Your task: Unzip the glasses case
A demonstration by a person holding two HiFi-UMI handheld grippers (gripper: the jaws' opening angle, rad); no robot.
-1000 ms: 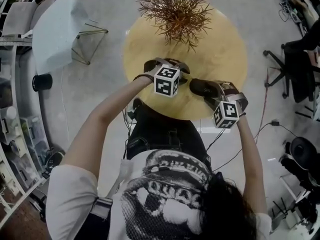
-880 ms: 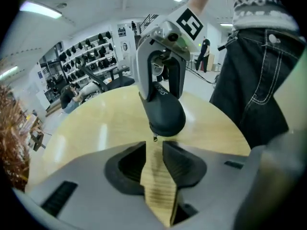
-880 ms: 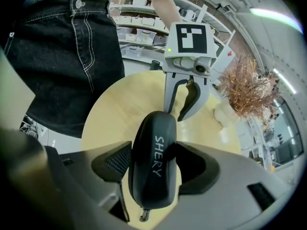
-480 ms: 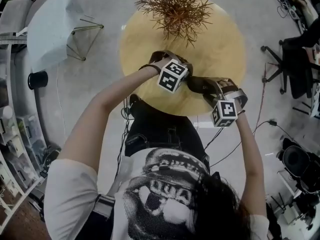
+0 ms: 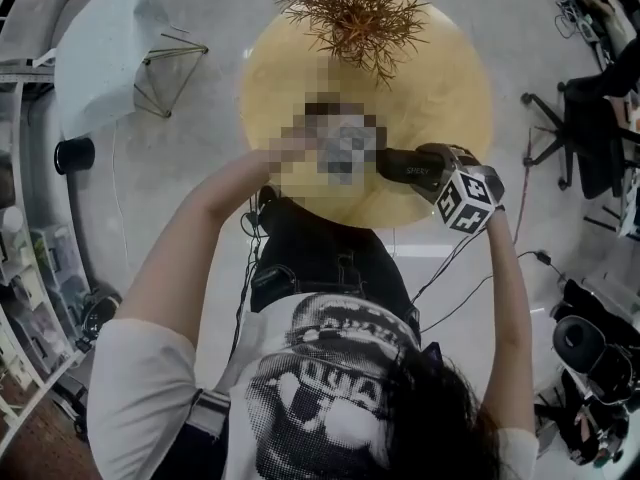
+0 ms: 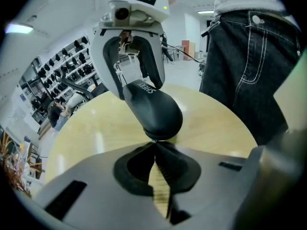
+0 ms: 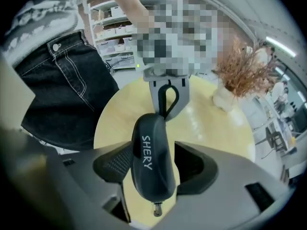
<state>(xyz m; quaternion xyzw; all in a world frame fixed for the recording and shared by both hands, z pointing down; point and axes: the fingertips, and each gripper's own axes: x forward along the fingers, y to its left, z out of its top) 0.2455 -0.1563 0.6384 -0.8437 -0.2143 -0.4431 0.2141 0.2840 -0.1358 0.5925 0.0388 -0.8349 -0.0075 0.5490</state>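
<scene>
The black glasses case (image 7: 148,147), lettered in white, lies lengthwise between my right gripper's (image 7: 152,163) pads, which have just been closing and now press on its sides. In the left gripper view the case (image 6: 152,110) slopes down from the right gripper (image 6: 140,87) to my left gripper (image 6: 154,143), just over the round yellow table (image 6: 96,133). The left jaws have just closed and are shut on a small metal tab at that end, seemingly the zipper pull. In the head view a mosaic patch hides the left gripper; the case (image 5: 408,166) shows at the table's near edge.
A dried brown plant (image 5: 350,8) in a white pot stands at the table's (image 5: 430,88) far side. The person's jeans (image 6: 249,56) are right against the near edge. A white chair (image 5: 100,58) is at the left, a black office chair (image 5: 590,118) at the right.
The left gripper has shifted right to the case's end. The right gripper's marker cube has rolled and moved up and to the right, the case shifting slightly with it.
</scene>
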